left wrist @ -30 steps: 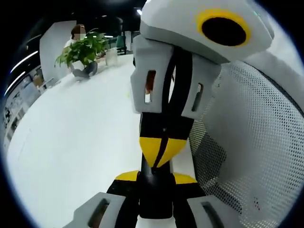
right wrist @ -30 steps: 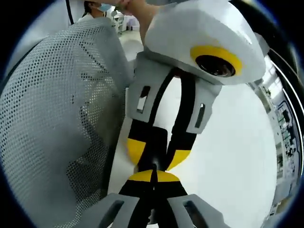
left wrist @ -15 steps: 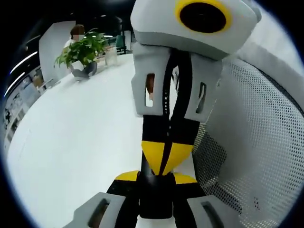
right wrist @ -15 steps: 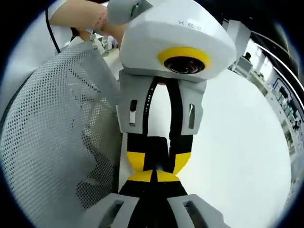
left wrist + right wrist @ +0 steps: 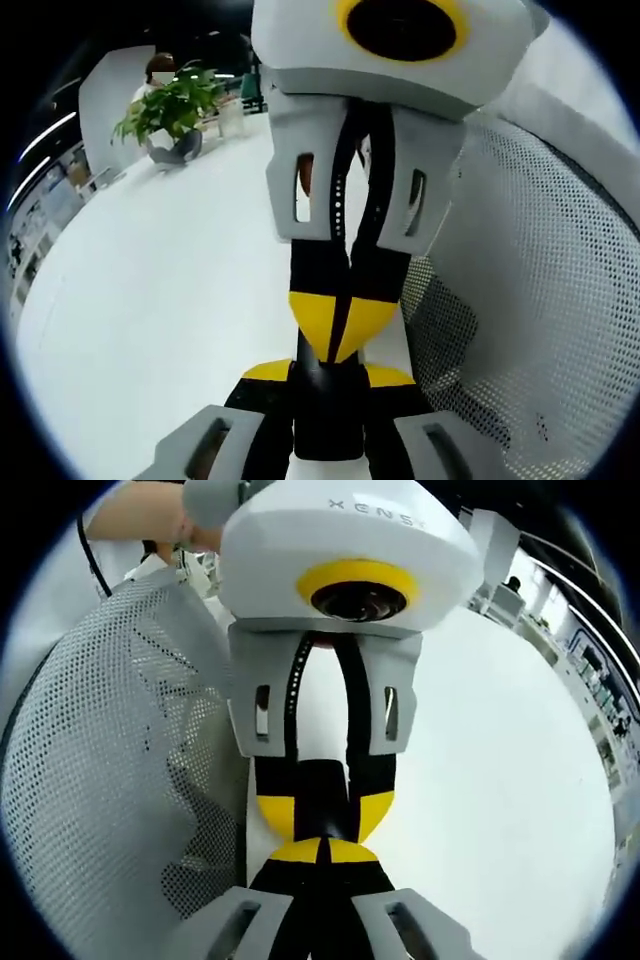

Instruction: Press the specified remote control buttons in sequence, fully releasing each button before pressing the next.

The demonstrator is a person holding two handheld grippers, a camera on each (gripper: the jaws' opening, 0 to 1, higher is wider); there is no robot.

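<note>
Surface: white table [image 5: 150, 300], plain top.
Far edge: potted plant [image 5: 172, 110] standing on it.
Near side: perforated white mesh panel [image 5: 540, 300].

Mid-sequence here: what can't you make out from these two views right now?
- Left gripper view: the right tongs block the table ahead, hiding whatever lies behind them.
- Right gripper view: the left tongs block the middle; the dark piece between their tips is unidentifiable.
- White mesh panel: cut off by the edge, its far side hidden.
</note>
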